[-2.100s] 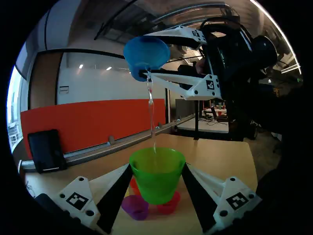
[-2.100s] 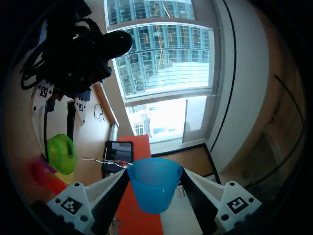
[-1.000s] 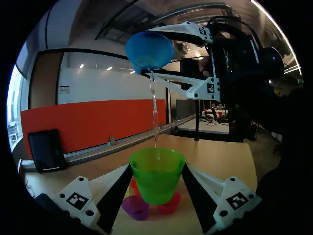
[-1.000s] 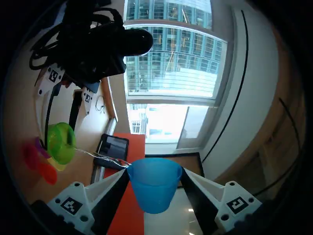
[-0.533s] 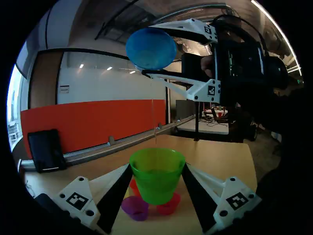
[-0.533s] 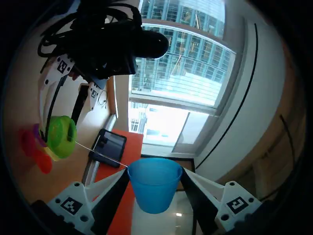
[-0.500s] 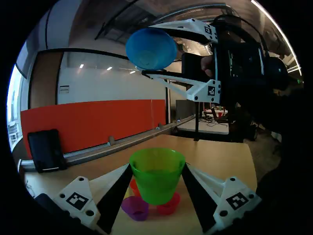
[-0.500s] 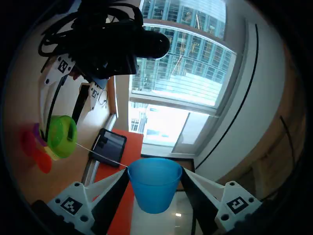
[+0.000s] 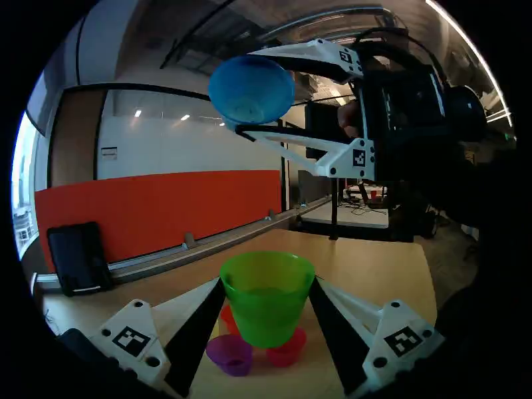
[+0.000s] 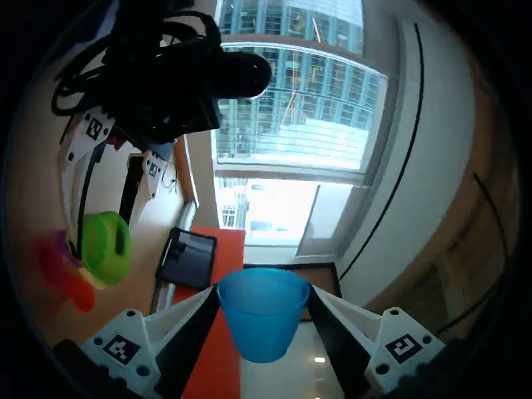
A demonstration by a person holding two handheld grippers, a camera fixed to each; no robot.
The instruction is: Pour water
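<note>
In the left gripper view my left gripper (image 9: 266,302) is shut on an upright green cup (image 9: 267,296) with water in it, held above the wooden table (image 9: 372,266). High above it the right gripper (image 9: 256,93) holds a blue cup (image 9: 251,90) tipped on its side, mouth facing me, with no stream falling. In the right gripper view my right gripper (image 10: 263,319) is shut on that blue cup (image 10: 263,320). Far left in this view sit the green cup (image 10: 105,247) and the left gripper (image 10: 110,193).
Small purple (image 9: 229,352) and red (image 9: 287,348) cups lie on the table under the green cup, also seen as red cups (image 10: 60,274). A black tablet (image 9: 78,258) leans against the orange wall (image 9: 159,206). A large window (image 10: 292,133) lies ahead in the right gripper view.
The water stream from the blue cup thinned and stopped. The right gripper with the blue cup has shifted slightly left and rotated. The green cup has stayed in place.
</note>
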